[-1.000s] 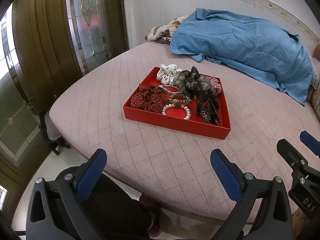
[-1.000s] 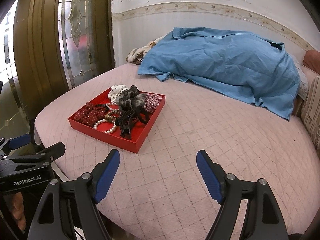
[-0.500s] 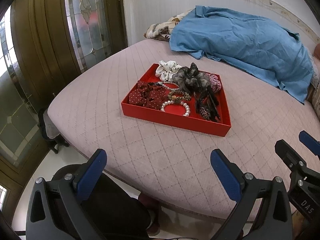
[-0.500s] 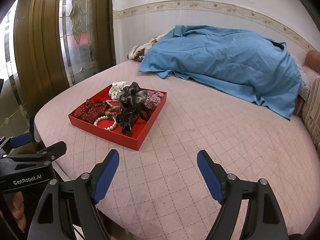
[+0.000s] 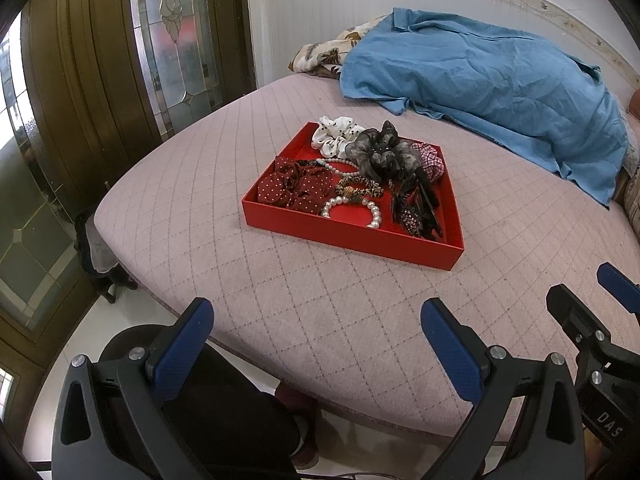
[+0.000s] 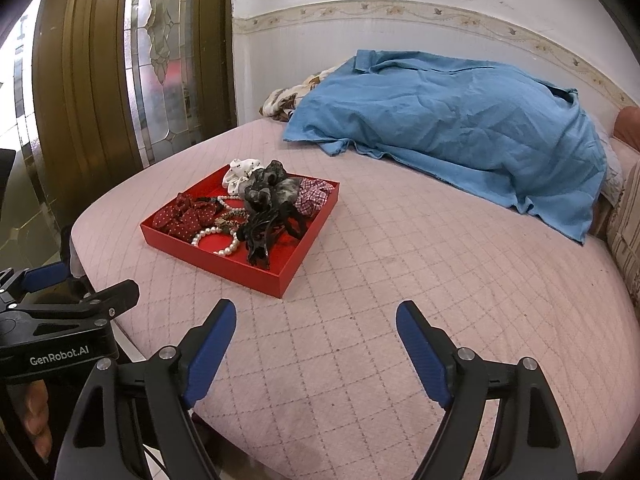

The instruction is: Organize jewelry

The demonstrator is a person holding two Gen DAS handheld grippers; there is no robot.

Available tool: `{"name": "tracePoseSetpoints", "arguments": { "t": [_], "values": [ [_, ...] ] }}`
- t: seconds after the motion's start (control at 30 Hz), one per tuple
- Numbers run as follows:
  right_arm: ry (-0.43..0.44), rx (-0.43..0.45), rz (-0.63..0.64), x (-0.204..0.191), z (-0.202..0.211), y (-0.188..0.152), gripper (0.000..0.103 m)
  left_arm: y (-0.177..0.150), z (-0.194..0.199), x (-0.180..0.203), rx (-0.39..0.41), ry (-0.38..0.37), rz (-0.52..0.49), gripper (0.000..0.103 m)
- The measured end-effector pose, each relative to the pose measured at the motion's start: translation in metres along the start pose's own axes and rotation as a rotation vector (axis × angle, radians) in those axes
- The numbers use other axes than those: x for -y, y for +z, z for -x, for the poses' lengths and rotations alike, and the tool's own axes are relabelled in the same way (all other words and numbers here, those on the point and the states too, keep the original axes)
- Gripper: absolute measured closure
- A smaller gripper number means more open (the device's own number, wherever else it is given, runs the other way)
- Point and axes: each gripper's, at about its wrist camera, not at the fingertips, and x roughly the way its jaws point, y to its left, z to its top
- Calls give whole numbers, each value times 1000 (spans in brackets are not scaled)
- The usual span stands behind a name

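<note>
Jewelry and hair pieces sit heaped in a shallow red tray [image 5: 348,232] on the pink quilted bed [image 5: 304,300], toward its near-left part. Contents, front to back: pearl bracelet [image 5: 374,212] at the front wall; dark red dotted scrunchie [image 5: 292,188] in the left corner; leopard-print band [image 5: 360,189] mid-tray; black hair claw [image 5: 420,204] on the right, lying over the floor of the tray; grey sheer scrunchie [image 5: 380,152] on top of the pile; white dotted scrunchie [image 5: 334,136] at the back (draped over the rim); checked red scrunchie [image 5: 430,160] back right. Blue sheet [image 5: 500,92] bunched at the head of the bed, well apart from the tray.

Left gripper [image 5: 316,344]: jaws spread wide, nothing between, held short of the tray over the bed edge. Right gripper [image 6: 316,348]: likewise spread and empty, over bare quilt, tray ahead to its left.
</note>
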Motion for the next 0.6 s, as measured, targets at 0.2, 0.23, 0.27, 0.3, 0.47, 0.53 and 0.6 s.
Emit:
{"name": "tracePoseSetpoints", "arguments": {
  "t": [0.2,0.23,0.27,0.3,0.47,0.53,0.6],
  "values": [
    [9,-10,3,-2,-2,-1,17,0,-1,0,1,1,-1,0],
    [11,-12,3,-2,-3,-1,17,-1,0,0,2,2,-2,0],
    [14,-14,3,-2,-3,-2,17,0,-1,0,2,1,-2,0],
    [15,-15,3,-2,-4,-2,17,0,-1,0,1,1,-2,0],
    [23,-22,2,-2,-5,-3,17,0,-1,0,-1,-2,-2,0],
    [26,-26,2,-2,-6,-3,16,0,-1,0,-2,-7,-1,0],
    [31,-29,1,-2,-7,-3,15,0,-1,-2,-3,-13,1,0]
  ]
}}
